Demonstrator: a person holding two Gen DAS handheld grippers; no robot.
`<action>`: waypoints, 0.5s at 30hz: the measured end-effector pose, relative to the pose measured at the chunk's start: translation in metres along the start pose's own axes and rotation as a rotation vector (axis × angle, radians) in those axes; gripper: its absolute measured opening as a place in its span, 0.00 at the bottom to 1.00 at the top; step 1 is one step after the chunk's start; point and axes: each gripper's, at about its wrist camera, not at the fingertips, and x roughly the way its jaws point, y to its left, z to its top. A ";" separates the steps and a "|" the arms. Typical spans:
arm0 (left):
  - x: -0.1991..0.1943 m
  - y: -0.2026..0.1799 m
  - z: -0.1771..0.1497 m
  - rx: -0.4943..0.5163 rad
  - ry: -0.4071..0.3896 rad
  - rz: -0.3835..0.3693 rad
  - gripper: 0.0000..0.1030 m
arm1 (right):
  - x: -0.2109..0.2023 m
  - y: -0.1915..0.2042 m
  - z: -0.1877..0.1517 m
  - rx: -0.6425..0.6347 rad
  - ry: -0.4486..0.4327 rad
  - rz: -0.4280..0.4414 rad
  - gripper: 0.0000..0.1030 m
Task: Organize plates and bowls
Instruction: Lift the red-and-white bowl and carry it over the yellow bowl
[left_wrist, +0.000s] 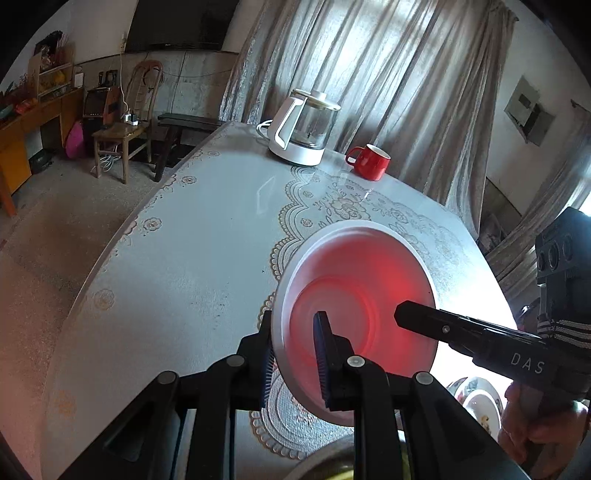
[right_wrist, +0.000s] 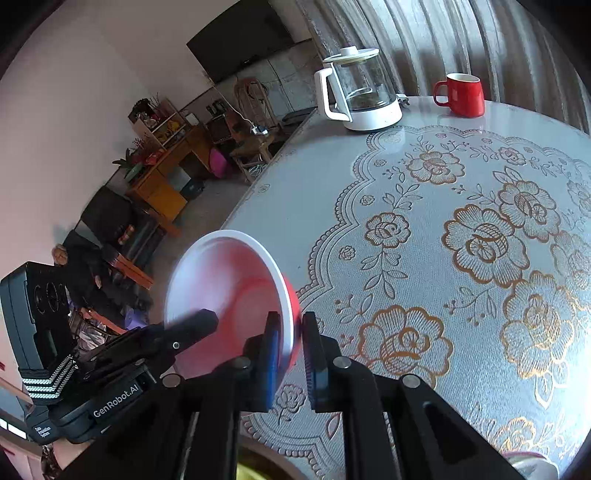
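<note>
Nearest to us, both tools are clenched on the rim of one bowl (left_wrist: 354, 314), white inside and red outside, so we hold it tilted in the air above the surface (left_wrist: 192, 258) rather than resting on it. The left tool (left_wrist: 295, 363) pinches the near rim, one pad outside the wall and one inside; the right tool (right_wrist: 291, 354) bites the rim from the other side in the same way, with the wall between its pads. We judge the double grip is a handover or a steadying hold, since a thin rim tips easily when gripped at one point only. In the left view the right tool's finger reaches over the bowl's hollow, and the red glow shows light coming through the wall. Low at the right edge of that view we see one flowered plate (left_wrist: 480, 402), partly hidden, which may be where the dishes are gathered; we cannot tell whether more lie under it. Something round and dark shows at the bottom edge of both views, too cut off to name. Farther out, the lace-patterned cloth is bare across its middle. At the far edge stand one glass kettle (right_wrist: 360, 88) with a white handle and one red mug (right_wrist: 461, 94), near each other but apart, both upright. We count one bowl, one plate, one kettle, one mug, two tools.
</note>
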 end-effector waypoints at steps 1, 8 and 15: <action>-0.005 -0.003 -0.003 0.004 -0.007 0.000 0.20 | -0.005 0.002 -0.004 -0.005 -0.005 0.003 0.11; -0.041 -0.022 -0.029 0.050 -0.043 0.009 0.20 | -0.037 0.008 -0.037 0.006 -0.027 0.025 0.11; -0.069 -0.028 -0.062 0.060 -0.042 -0.028 0.20 | -0.071 0.020 -0.077 0.004 -0.062 0.049 0.12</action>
